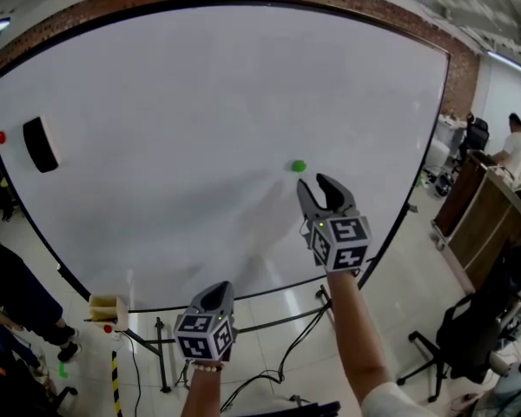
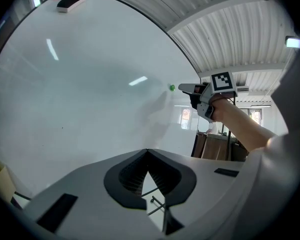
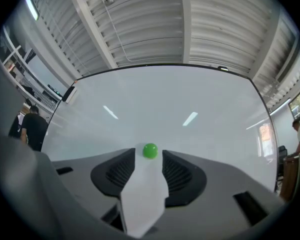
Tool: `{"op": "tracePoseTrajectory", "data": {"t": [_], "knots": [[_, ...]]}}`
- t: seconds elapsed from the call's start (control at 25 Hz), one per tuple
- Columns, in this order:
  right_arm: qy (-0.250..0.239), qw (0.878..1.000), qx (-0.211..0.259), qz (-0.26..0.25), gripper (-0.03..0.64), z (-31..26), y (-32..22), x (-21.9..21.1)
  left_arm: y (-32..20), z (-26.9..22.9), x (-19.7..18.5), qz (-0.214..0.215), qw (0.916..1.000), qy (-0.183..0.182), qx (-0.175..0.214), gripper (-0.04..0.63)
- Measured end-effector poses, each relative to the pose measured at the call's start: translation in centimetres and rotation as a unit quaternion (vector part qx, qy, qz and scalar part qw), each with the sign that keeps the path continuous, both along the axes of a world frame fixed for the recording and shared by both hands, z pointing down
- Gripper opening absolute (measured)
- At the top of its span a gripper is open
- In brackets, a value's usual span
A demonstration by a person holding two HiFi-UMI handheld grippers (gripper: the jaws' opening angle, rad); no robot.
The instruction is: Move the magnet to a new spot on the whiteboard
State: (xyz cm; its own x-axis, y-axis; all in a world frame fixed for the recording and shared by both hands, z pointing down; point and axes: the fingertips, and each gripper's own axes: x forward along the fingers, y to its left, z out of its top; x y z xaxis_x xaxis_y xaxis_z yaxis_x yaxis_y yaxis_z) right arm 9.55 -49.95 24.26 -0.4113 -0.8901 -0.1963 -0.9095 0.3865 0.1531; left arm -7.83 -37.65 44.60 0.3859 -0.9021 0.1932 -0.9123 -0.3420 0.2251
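Head view: my right gripper hovers at the whiteboard, tips just beside the green magnet; my left gripper hangs low, well apart.
Left gripper view: its jaws are clenched together on nothing; the magnet sits on the board far ahead.
Right gripper view: jaws spread wide, the magnet at their mouth, neither pad pressing on it.
Progress: the magnet clings to the board, ungripped; I cannot tell whether this is its new spot or the grasp is yet to come.

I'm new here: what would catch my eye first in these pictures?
A huge whiteboard fills the head view. One small green magnet sits right of its middle, just ahead of the open jaws of the right hand-held gripper. A black eraser clings near its left edge.
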Motion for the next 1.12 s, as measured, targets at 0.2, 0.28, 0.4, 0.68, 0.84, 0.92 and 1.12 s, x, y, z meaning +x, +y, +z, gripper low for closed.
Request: {"op": "tracePoseTrajectory", "data": {"t": [0.2,0.28,0.4,0.68,0.84,0.92,1.12], "knots": [[0.023,1.0,0.0,0.017,0.199,-0.6,-1.8,-1.4,-0.2,0.3,-1.2,-0.007,1.0,0.005,-0.004,-0.008],[0.027,0.999,-0.002,0.021,0.198,-0.6,-2.4,-1.6,-0.3,0.2,-1.6,-0.009,0.9999,0.006,-0.003,-0.008],[0.025,0.999,-0.006,0.021,0.196,-0.7,-2.9,-1.5,-0.2,0.2,-1.7,-0.011,0.9999,0.008,-0.003,-0.008],[0.032,0.999,-0.013,0.03,0.16,-0.3,-3.8,-2.1,-0.6,0.2,-2.1,-0.011,0.9999,0.007,-0.003,-0.008],[0.038,0.999,-0.013,0.027,0.152,-0.4,-3.9,-2.3,-0.5,0.3,-2.1,-0.012,0.9999,0.008,-0.005,-0.008],[0.038,0.999,-0.014,0.03,0.141,-0.5,-3.9,-2.2,-0.4,0.2,-1.9,-0.012,0.9999,0.008,-0.004,-0.008],[0.044,0.998,-0.021,0.033,0.129,-0.5,-3.8,-2.2,0.0,-0.2,-1.9,-0.011,0.9999,0.008,-0.001,-0.008]]}}
